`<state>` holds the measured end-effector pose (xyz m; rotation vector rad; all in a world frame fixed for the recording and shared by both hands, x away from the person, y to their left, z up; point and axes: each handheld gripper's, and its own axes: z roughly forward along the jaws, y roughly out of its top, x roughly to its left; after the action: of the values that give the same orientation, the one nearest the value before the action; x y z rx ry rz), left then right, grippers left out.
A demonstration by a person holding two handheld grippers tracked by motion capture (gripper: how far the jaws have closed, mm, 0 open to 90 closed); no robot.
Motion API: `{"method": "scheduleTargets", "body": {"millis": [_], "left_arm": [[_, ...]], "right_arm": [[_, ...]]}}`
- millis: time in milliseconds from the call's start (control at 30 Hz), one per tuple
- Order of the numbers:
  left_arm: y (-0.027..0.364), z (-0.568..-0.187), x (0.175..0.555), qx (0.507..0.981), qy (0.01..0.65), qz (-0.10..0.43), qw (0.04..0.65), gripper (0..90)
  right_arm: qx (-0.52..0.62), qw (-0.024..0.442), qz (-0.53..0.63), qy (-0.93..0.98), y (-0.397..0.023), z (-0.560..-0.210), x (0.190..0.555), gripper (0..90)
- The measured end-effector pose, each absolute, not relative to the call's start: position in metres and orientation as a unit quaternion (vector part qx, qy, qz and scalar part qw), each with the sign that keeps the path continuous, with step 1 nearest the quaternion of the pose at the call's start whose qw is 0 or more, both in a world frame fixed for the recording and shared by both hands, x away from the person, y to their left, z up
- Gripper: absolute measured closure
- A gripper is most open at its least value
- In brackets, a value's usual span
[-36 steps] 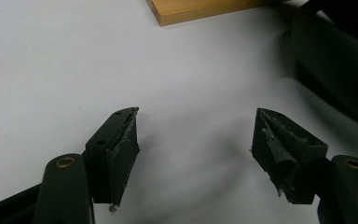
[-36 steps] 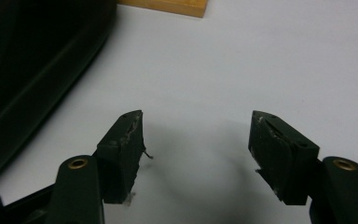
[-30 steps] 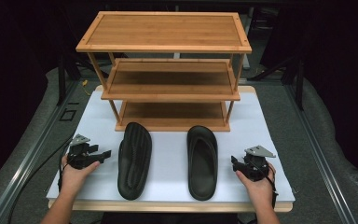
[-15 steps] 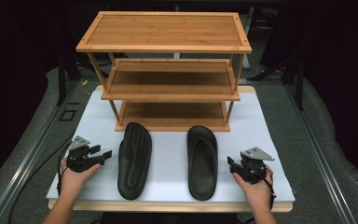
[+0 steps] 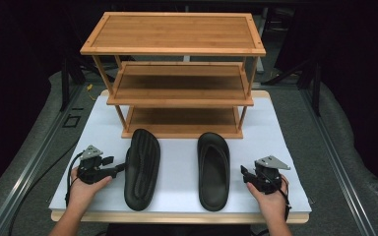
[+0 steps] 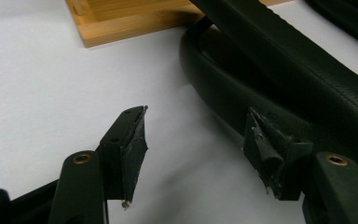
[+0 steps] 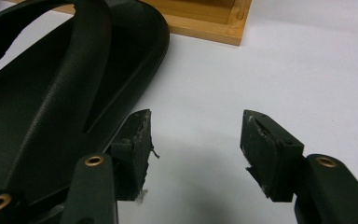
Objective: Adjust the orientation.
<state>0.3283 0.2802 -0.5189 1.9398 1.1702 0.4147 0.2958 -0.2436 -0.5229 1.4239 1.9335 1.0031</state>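
Observation:
Two black slippers lie on the white table top (image 5: 177,162). The left slipper (image 5: 141,167) is sole-up and ribbed; the right slipper (image 5: 213,169) is upright with its strap on top. My left gripper (image 5: 119,169) is open just left of the upturned slipper (image 6: 284,84), its jaws having just opened a little over bare table. My right gripper (image 5: 244,173) is open just right of the upright slipper (image 7: 51,93). Its jaws have also just opened a little, nothing between them. In the gripper views the left gripper (image 6: 196,154) and right gripper (image 7: 196,149) show worn pads.
A three-tier bamboo rack (image 5: 177,73) stands behind the slippers, its shelves bare. A corner of its base (image 6: 121,23) lies ahead of the left gripper, and another corner (image 7: 205,18) ahead of the right. Grey floor and metal rails flank the table.
My left gripper has shifted a little to the right, toward the upturned slipper. The right hand has barely moved, and the slippers lie where they were.

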Motion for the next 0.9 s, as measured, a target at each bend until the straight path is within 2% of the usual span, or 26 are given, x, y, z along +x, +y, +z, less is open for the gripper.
{"method": "scheduleTargets", "body": {"millis": [500, 900], "left_arm": [[0.265, -0.506, 0.321, 0.769, 0.432, 0.178, 0.436, 39.2], [0.251, -0.498, 0.323, 0.750, 0.432, 0.166, 0.472, 38.1]], "right_arm": [[0.533, 0.260, 0.374, 0.714, -0.245, -0.524, 0.297, 43.1], [0.541, 0.249, 0.381, 0.707, -0.247, -0.525, 0.298, 42.8]]}}
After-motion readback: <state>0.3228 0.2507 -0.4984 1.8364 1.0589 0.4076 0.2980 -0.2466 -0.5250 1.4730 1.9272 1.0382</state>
